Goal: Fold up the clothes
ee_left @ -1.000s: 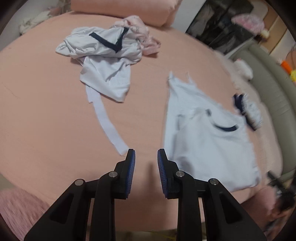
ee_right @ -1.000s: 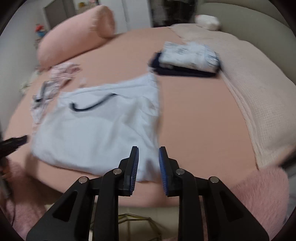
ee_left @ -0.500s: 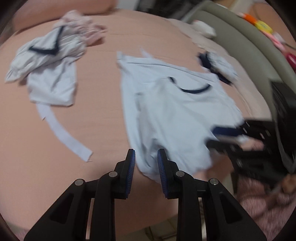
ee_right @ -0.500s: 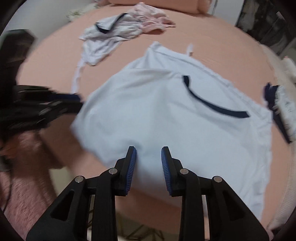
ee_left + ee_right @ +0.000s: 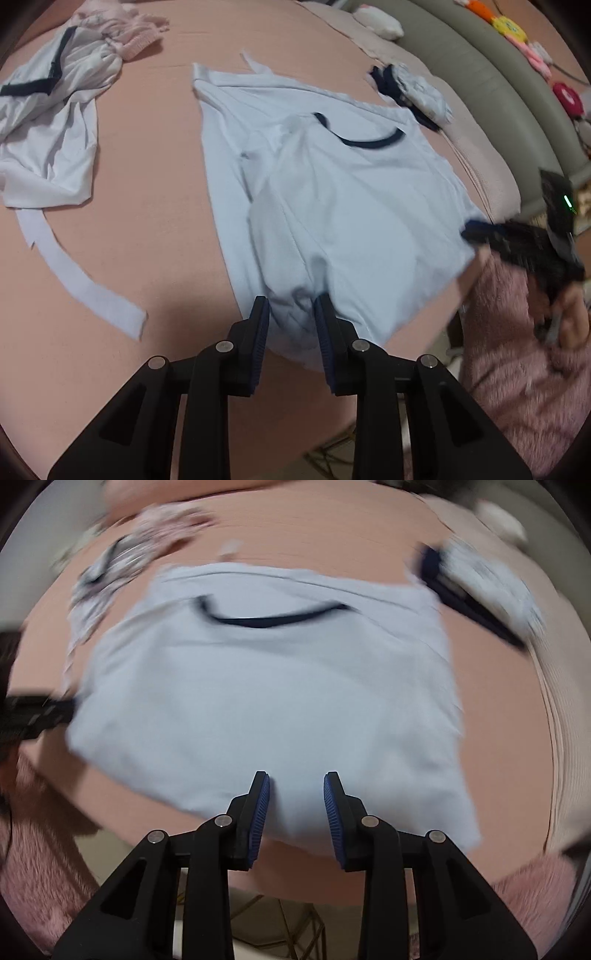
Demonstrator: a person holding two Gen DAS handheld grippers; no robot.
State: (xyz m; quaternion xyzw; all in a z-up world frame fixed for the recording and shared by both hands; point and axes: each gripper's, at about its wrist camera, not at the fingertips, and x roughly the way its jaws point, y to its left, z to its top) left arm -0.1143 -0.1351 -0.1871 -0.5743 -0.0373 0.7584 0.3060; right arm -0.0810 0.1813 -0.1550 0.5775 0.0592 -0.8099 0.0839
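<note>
A pale blue T-shirt [image 5: 343,206] with a navy collar was spread flat on the pink bed [image 5: 147,192], its hem at the near edge. The left gripper [image 5: 291,314] was seen with its jaws parted by a moderate gap, the bunched hem corner lying between the blue pads; whether cloth was touched could not be told. The right gripper [image 5: 296,790] was seen with jaws likewise apart over the hem's middle, nothing being clamped. Left of the T-shirt, a crumpled white garment [image 5: 55,122] and a white cloth strip [image 5: 74,273] were spread on the bed. Beyond the collar's right side, a folded stack [image 5: 413,92] was placed.
</note>
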